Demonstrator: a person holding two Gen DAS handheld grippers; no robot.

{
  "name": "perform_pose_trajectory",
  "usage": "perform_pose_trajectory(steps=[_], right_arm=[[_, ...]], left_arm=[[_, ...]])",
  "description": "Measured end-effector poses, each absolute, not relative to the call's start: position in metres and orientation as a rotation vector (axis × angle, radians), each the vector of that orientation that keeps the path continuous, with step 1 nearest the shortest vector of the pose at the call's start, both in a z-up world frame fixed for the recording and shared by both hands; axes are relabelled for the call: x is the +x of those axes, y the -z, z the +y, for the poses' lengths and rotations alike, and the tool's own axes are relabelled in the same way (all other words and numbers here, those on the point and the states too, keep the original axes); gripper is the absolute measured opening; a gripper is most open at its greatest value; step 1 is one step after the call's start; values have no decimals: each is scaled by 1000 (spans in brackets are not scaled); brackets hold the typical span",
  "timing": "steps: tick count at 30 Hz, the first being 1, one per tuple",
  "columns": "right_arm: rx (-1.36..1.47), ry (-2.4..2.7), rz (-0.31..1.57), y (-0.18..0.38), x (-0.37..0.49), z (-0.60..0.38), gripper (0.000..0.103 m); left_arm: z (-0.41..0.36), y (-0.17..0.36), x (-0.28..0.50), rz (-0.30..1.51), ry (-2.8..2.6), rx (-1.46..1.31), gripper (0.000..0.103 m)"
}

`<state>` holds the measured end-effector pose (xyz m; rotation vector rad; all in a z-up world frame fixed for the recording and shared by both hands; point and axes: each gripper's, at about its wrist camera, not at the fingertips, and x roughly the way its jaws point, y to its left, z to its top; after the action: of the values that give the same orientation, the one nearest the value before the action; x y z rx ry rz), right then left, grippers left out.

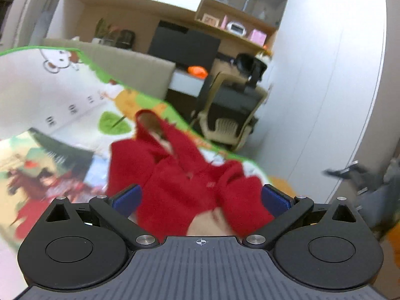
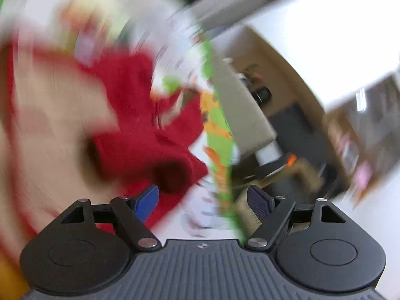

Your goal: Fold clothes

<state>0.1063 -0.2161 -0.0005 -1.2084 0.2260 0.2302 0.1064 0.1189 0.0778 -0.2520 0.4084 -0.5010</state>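
Observation:
A red fleece garment (image 1: 175,175) lies crumpled on a colourful cartoon play mat (image 1: 62,95). My left gripper (image 1: 201,198) is open and low over the near end of the garment, with red cloth bunched between its blue pads (image 1: 127,197). The right wrist view is heavily motion-blurred. There the red garment (image 2: 140,130) sits left of centre, with a pale beige patch beside it. My right gripper (image 2: 203,203) is open, its left pad (image 2: 147,205) at the cloth's edge and the mat's green border (image 2: 225,175) showing between the fingers.
Past the mat's far edge stand a beige padded bed end (image 1: 140,67), an office chair (image 1: 232,110), a dark monitor on a desk (image 1: 185,45) and wooden shelves (image 1: 240,27). A white wall (image 1: 325,75) runs along the right. A dark blurred object (image 1: 355,175) shows at the right.

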Motion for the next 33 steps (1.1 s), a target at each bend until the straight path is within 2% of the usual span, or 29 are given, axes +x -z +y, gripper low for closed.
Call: perform_pose_trajectory(steps=[6, 7, 8, 9, 10, 11, 13, 16, 19, 20, 23, 28, 30, 32, 33], right_arm=[[-1495, -465, 184, 43, 163, -181, 77], [-1483, -509, 196, 43, 170, -175, 71], [-1441, -549, 224, 39, 179, -169, 54], [-1399, -590, 253, 36, 188, -163, 44], [-1308, -619, 296, 29, 197, -158, 23], [-1176, -640, 349, 19, 208, -154, 15], [-872, -665, 444, -6, 234, -158, 13], [-437, -590, 459, -45, 263, -197, 12], [-18, -413, 367, -76, 274, -257, 12], [16, -362, 326, -81, 273, -262, 12], [-105, -310, 251, -79, 267, -243, 12], [-377, -577, 550, -3, 283, -147, 14], [-489, -630, 618, 28, 274, -120, 22], [-479, -654, 606, 21, 262, -123, 45], [-462, -667, 598, 15, 257, -127, 48]], left_arm=[[101, -41, 166, 577, 509, -305, 103], [98, -32, 174, 612, 519, -320, 103], [93, -24, 180, 648, 531, -334, 103], [89, -16, 186, 684, 547, -346, 103], [85, -9, 192, 717, 565, -354, 103], [81, -2, 198, 746, 578, -361, 103], [74, 12, 206, 802, 594, -375, 103], [68, 32, 215, 884, 608, -387, 103], [67, 45, 213, 887, 617, -383, 103], [66, 46, 212, 882, 618, -375, 103], [64, 46, 210, 876, 622, -345, 103], [69, 44, 209, 872, 633, -345, 103], [79, 36, 211, 858, 626, -381, 103], [99, 21, 210, 794, 590, -396, 103], [111, 13, 210, 759, 562, -400, 103]])
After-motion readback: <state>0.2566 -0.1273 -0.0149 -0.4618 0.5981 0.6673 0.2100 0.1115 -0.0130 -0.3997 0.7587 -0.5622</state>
